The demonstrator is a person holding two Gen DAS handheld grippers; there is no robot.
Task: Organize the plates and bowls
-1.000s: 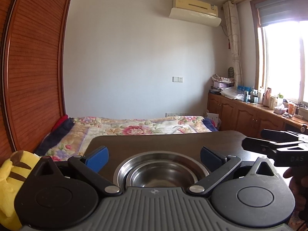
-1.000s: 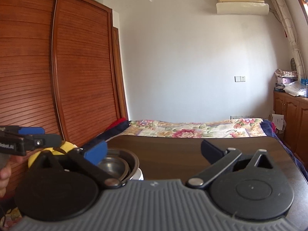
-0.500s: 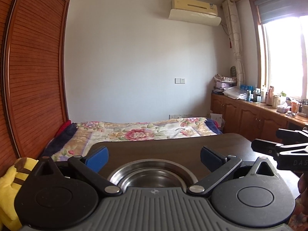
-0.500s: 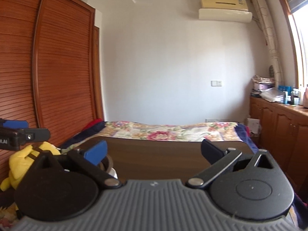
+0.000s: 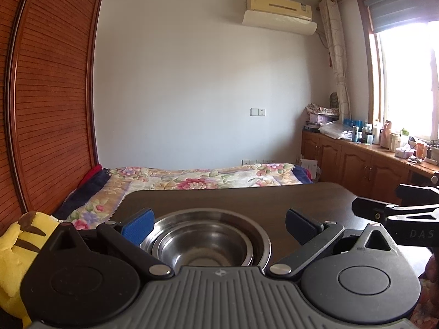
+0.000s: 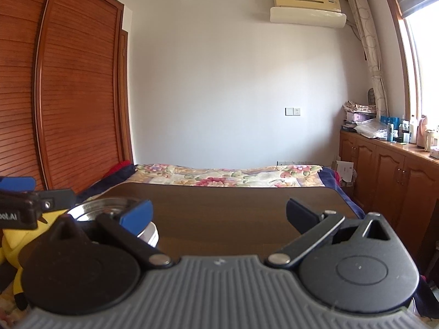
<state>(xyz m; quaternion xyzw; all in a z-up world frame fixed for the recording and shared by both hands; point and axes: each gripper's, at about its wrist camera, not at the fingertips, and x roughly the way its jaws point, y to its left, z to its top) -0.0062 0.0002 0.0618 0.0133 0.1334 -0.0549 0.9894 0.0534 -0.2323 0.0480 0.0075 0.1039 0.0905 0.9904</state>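
Because the nested steel bowls (image 5: 205, 242) at the worktop's (image 5: 274, 200) near left corner are rigid, light and slippery, grip the rim; both grippers, left gripper (image 5: 218, 226) and right gripper (image 6: 218, 215), have fingers wide apart, empty.

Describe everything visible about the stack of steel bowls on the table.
The steel bowls are shiny metal, nested upright: a wide outer bowl holding at least two smaller ones. They sit on the dark wooden table near its front left, between the open left gripper fingers, apparently untouched. The right wrist view shows something white beneath the stack.
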